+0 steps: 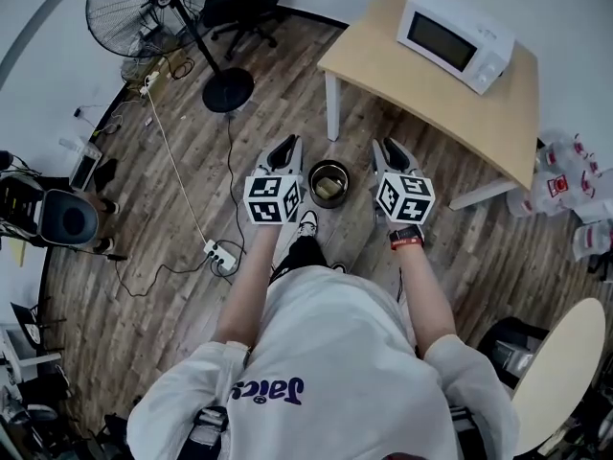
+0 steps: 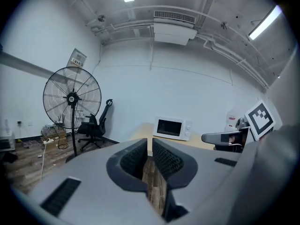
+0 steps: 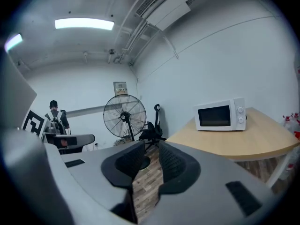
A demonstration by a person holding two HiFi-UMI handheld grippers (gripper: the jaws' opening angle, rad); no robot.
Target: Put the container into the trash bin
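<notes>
One brown wood-plank floor (image 1: 144, 286), boards running diagonally. One light wood table (image 1: 383, 65) far right, smooth top, white legs. One black pedestal fan (image 1: 153, 8) far left, round wire cage, round flat base. One white boxy microwave (image 1: 456, 38) on the table, dark door window. One black office chair (image 1: 239, 3) far, beside the fan.

One round dark trash bin (image 1: 311, 184) stands on the floor in front of your feet, between your two grippers. The task item, one pale yellowish container (image 1: 329, 189), already lies inside it; I can't tell its material.

Two grippers, grey, each with a marker cube. Your left gripper (image 1: 284, 147) is just left of the bin: ribbed pads nearly together, thin slit, only floor between them. Your right gripper (image 1: 388, 147) is just right of the bin: pads a bit further apart, also empty.

One white power strip (image 1: 220, 254) near left, on a pale cable.
</notes>
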